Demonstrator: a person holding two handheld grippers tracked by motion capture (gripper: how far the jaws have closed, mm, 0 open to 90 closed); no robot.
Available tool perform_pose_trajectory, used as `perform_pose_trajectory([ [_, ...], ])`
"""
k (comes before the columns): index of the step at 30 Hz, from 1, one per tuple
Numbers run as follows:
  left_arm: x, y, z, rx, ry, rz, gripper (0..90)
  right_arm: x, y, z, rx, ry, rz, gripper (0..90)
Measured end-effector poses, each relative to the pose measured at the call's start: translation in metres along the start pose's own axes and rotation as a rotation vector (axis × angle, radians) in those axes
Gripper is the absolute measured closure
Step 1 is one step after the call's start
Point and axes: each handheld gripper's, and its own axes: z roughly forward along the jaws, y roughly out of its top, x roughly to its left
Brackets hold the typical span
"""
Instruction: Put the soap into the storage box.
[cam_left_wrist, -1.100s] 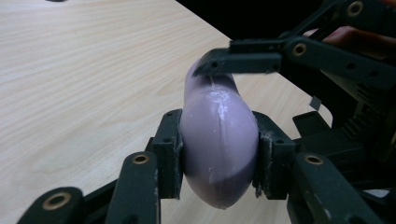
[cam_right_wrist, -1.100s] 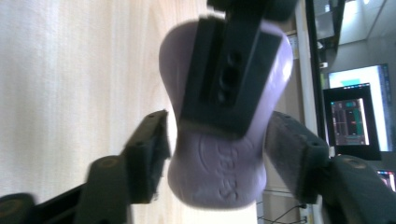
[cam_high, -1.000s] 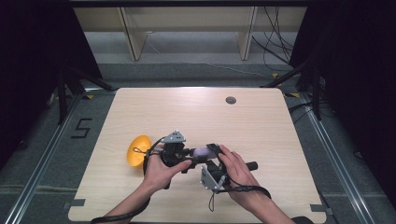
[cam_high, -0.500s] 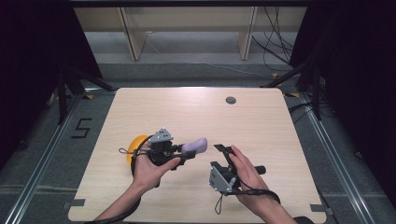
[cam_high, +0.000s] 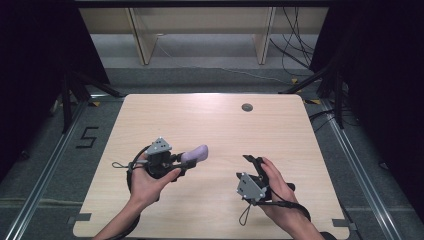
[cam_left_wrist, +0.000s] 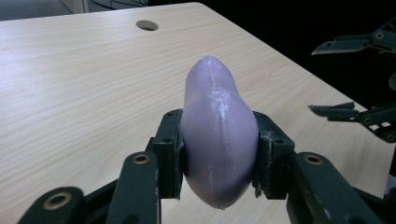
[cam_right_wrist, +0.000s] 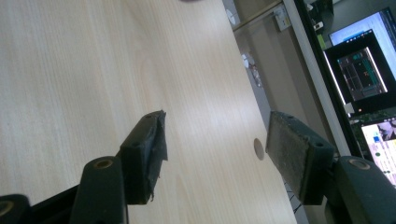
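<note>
Your left gripper (cam_left_wrist: 218, 154) had its jaws clamped on the purple eggplant-shaped piece (cam_left_wrist: 218, 135), pads pressing its widest part from both sides. Your right gripper (cam_right_wrist: 217, 149) stood wide apart with nothing between the pads, bare wooden table (cam_right_wrist: 70, 70) beneath it.

In the high view, your left gripper (cam_high: 179, 161) held the purple piece (cam_high: 195, 153) above the table (cam_high: 210, 120), left of centre, with your right gripper (cam_high: 253, 165) well apart at about 3 o'clock from it.

The piece is smooth and rounded, and the pads met it on curved flanks, so I judge it could have squirted out forward or rotated in the grip if you had squeezed harder or swung quickly.

Its long axis ran along the jaws. In the high view the narrower tip pointed towards roughly 2 o'clock, away from your left hand (cam_high: 147, 182).
</note>
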Motion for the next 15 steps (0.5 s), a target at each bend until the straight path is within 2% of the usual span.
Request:
perform_pose_trajectory([
  [3, 0.003, -0.002, -0.004, 0.004, 0.019, 0.005, 58.7, -0.001, -0.004, 0.000, 0.002, -0.007, 0.019, 39.0],
  [5, 0.004, -0.003, -0.007, 0.000, 0.031, 0.001, 58.7, -0.002, -0.004, 0.000, -0.002, 0.002, 0.007, 39.0],
  [6, 0.005, -0.003, -0.009, 0.004, 0.040, 0.000, 58.7, -0.001, -0.005, -0.001, 0.005, 0.002, 0.036, 39.1],
  [7, 0.005, -0.003, -0.010, -0.004, 0.043, -0.004, 58.8, -0.002, -0.006, 0.000, -0.002, -0.010, 0.017, 39.2],
  [9, 0.007, -0.004, -0.013, -0.009, 0.051, -0.009, 58.8, -0.002, -0.008, -0.001, 0.006, -0.007, 0.047, 39.2],
  [11, 0.008, -0.004, -0.016, -0.012, 0.065, -0.015, 58.8, -0.003, -0.009, -0.001, 0.009, -0.005, 0.048, 39.5],
  [12, 0.009, -0.004, -0.017, -0.017, 0.068, -0.011, 58.8, -0.004, -0.010, -0.001, 0.004, -0.011, 0.029, 39.6],
  [13, 0.010, -0.005, -0.018, -0.023, 0.067, -0.014, 58.8, -0.003, -0.011, -0.001, 0.015, -0.006, 0.053, 39.8],
  [14, 0.010, -0.005, -0.019, -0.020, 0.073, -0.012, 58.8, -0.003, -0.012, -0.001, 0.013, -0.009, 0.056, 40.0],
  [15, 0.012, -0.006, -0.021, -0.026, 0.085, -0.012, 58.8, -0.005, -0.012, -0.001, 0.004, -0.012, 0.028, 40.2],
])
